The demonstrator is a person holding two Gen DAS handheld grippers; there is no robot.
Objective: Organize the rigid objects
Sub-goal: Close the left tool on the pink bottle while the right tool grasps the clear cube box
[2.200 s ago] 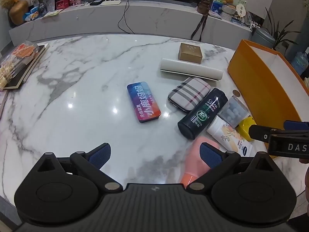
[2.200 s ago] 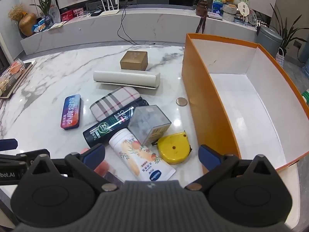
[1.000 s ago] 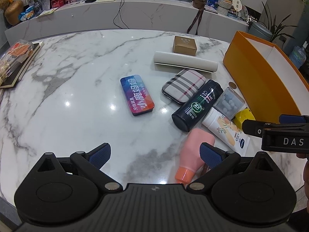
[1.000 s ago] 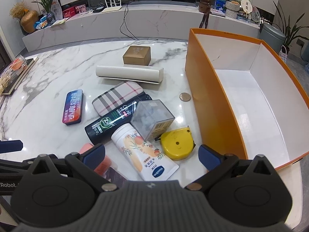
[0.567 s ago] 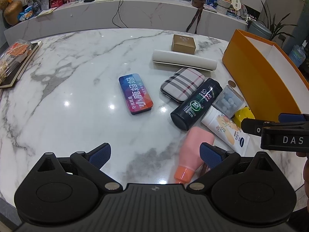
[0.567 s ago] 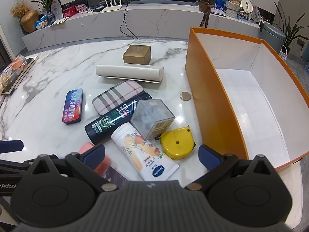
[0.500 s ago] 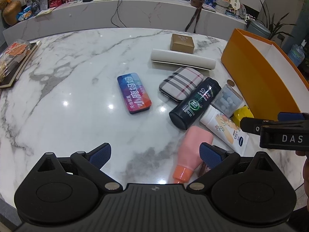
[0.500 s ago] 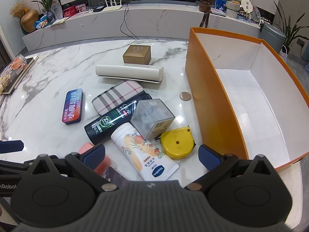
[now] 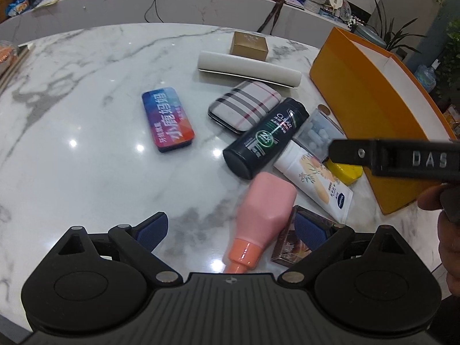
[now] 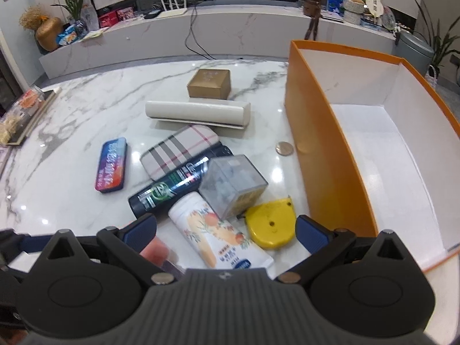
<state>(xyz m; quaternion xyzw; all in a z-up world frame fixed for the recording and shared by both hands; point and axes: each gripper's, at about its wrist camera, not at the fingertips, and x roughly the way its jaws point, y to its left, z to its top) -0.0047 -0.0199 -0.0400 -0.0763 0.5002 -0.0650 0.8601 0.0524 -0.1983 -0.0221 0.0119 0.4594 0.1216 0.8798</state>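
Pink bottle (image 9: 266, 201) lies on desk (image 9: 86, 172) between the released left claw (image 9: 231, 225) fingers; centre on its body before clamping, right claw (image 10: 225, 230) also released, box (image 10: 330, 155) empty

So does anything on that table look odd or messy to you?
Yes: the orange box holds nothing, while bottles lie toppled beside it. The dark bottle, pink bottle and lotion tube crowd together, and a coin lies loose.

White marble table (image 9: 72, 189), long marble console (image 10: 230, 28), potted plants (image 10: 73, 5), ceiling-light reflections.
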